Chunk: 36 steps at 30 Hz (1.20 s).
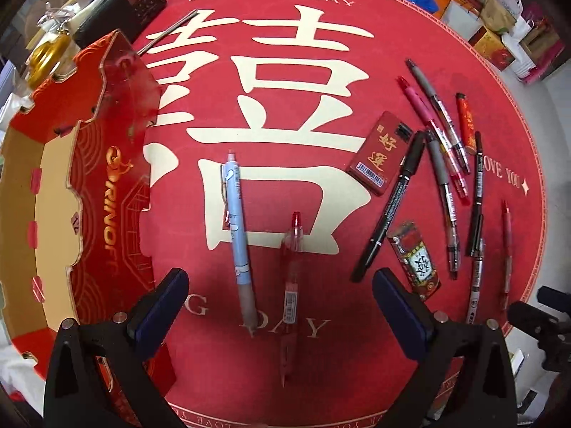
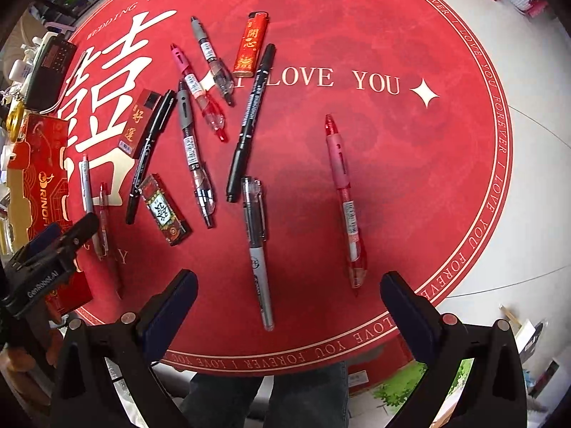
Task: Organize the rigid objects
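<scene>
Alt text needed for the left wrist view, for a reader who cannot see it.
The open left gripper hovers over a round red mat, with a light blue pen and a clear red pen lying between its fingers. A red cardboard box stands at left; more pens lie scattered at right.

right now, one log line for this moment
left gripper open over blue pen | right gripper open, empty | box unfilled
</scene>
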Available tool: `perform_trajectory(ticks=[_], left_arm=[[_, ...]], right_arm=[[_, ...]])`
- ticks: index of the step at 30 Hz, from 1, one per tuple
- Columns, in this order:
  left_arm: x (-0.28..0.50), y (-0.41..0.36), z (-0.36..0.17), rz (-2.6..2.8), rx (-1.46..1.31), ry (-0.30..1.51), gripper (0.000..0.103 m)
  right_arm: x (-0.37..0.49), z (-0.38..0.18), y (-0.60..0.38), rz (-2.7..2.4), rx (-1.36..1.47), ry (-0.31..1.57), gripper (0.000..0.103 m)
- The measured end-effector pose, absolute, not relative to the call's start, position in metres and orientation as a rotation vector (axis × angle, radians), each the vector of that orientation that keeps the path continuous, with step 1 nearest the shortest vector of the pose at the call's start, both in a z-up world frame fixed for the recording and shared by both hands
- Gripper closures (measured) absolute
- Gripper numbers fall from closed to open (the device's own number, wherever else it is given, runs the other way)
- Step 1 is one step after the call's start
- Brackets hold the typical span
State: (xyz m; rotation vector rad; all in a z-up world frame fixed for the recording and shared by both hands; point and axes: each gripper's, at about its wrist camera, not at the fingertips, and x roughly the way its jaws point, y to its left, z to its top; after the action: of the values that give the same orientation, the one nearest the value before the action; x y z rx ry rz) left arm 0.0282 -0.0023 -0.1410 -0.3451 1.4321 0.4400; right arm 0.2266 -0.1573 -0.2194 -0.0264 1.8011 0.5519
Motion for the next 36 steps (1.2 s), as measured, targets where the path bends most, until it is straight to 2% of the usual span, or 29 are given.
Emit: perform_trajectory(ticks=[5, 22, 28, 36], left_arm=[[0.029, 0.012, -0.150, 0.495, -0.393, 1.425, 0.000], [0.038, 0.006, -0.172, 0.661, -0.160, 1.430, 0.000], [0.085, -0.027, -0.148, 0.509, -0.145, 1.331, 0.000], [0.148, -0.028, -0.178, 0.367, -0.046, 1.366, 0.000]], right_arm=[[0.229, -0.219, -0.164, 0.556, -0.011, 1.802, 0.000], [0.230, -0.215, -0.163, 0.560, 0.012, 1.771, 0.000], [0.238, -0.214, -0.166, 0.535, 0.034, 1.754, 0.000], [0.242, -0.209, -0.173, 0.541, 0.056, 1.748, 0.000]])
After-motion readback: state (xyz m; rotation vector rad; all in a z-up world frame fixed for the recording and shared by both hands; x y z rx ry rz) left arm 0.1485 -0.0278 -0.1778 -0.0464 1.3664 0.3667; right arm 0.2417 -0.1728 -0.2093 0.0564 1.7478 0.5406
